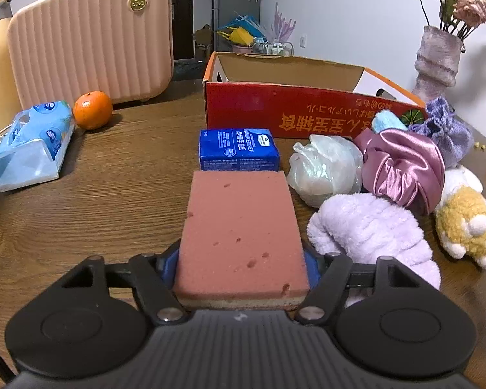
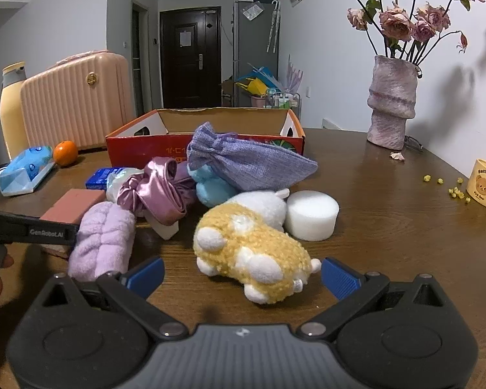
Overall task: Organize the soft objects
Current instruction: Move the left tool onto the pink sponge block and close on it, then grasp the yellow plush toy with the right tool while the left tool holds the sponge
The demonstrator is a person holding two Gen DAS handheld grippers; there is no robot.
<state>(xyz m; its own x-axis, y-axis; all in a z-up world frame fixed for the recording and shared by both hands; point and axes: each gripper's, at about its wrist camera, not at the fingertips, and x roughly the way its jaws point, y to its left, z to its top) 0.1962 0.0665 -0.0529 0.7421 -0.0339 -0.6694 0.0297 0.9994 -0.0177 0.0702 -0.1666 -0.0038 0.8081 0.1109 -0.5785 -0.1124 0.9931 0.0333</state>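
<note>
A pink sponge [image 1: 239, 227] lies on the wooden table, and my left gripper [image 1: 241, 261] is shut on its near end, blue pads pressed to both sides. Just beyond it sits a blue tissue packet [image 1: 238, 149], then the open red cardboard box [image 1: 275, 110]. To the right lie a lilac fluffy cloth [image 1: 372, 230], a white plastic bag [image 1: 327, 171] and a pink satin scrunchie [image 1: 401, 168]. My right gripper [image 2: 243, 275] stands open, with the yellow-and-white plush toy [image 2: 252, 253] between its fingertips, untouched. Behind that are a white foam cylinder [image 2: 311, 214], a blue plush [image 2: 210, 188] and a purple pouch [image 2: 249, 159].
A pink ribbed case [image 1: 90, 39], an orange [image 1: 92, 110] and a light-blue tissue pack [image 1: 32, 146] stand at the left. A vase of dried roses [image 2: 392, 103] and a yellow mug [image 2: 484, 183] are at the right. Bare tabletop shows around the vase.
</note>
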